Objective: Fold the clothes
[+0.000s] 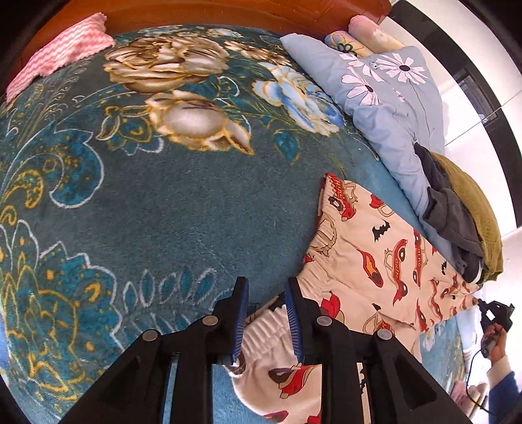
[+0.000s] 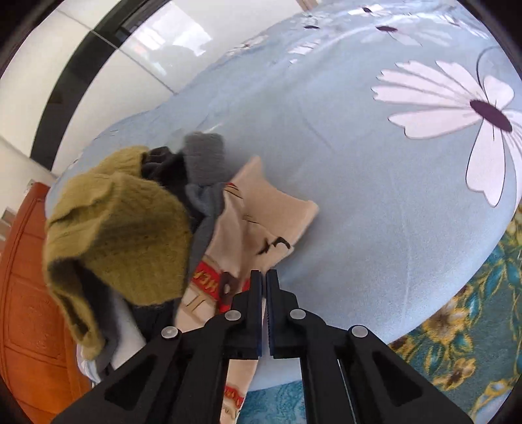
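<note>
Left tongs (image 1: 266,287) spread a little above the bed, blue pads either side of the gathered waistband of the car-print trousers (image 1: 368,261), not pressing it. Trousers spread flat on the teal flowered blanket (image 1: 163,202), reaching away to the right toward a hand (image 1: 496,339) at the picture's edge. Just beyond the trousers, a pile of clothes: a grey garment (image 1: 450,212) and an olive sweater (image 1: 473,195) on the edge of a pale-blue quilt (image 1: 391,107) printed with white daisies. Farther off, a pink wavy-striped cloth (image 1: 55,55) against the wooden headboard (image 1: 228,13).

Right tongs (image 2: 264,277) pressed together, nothing visibly caught between the pads, tips just over the trouser leg (image 2: 257,212) where it lies on the quilt (image 2: 359,146). Left of them, olive sweater (image 2: 120,221) heaped over dark and grey garments (image 2: 202,159). Behind, white floor tiles (image 2: 107,75).
</note>
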Action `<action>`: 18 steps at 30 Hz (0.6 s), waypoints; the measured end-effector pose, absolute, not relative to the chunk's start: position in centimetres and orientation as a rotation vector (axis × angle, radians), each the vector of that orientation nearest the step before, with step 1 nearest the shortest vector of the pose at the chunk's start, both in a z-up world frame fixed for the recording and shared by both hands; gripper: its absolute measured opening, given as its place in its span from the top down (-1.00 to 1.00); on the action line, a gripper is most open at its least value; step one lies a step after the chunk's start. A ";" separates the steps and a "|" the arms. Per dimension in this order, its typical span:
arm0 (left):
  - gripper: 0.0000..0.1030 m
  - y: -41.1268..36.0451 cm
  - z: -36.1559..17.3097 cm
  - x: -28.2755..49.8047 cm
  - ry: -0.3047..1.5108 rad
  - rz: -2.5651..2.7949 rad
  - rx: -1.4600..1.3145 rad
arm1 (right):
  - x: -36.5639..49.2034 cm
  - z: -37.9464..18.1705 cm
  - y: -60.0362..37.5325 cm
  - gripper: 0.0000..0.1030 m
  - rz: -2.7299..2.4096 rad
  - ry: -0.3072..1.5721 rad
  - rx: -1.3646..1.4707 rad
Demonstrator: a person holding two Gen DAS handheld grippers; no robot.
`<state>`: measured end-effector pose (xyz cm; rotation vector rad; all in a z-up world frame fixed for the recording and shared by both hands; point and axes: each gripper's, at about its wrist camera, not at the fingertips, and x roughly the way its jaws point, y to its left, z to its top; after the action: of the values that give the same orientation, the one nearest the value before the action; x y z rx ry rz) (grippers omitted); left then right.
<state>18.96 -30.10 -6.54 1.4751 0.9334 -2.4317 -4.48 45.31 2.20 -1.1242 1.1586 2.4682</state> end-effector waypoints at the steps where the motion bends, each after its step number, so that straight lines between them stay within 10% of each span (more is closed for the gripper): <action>1: 0.49 -30.2 -6.2 19.5 0.938 -2.433 1.465 | -3.1 3.5 45.4 0.96 2.520 1.180 -1.082; 18: 0.11 -29.4 -6.7 23.5 1.146 -2.300 1.474 | 9.0 0.9 46.0 0.92 2.399 0.909 -1.319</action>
<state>23.54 -29.39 -6.74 1.4742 1.1461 -2.3002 8.99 46.00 0.93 -1.3188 0.9091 2.3992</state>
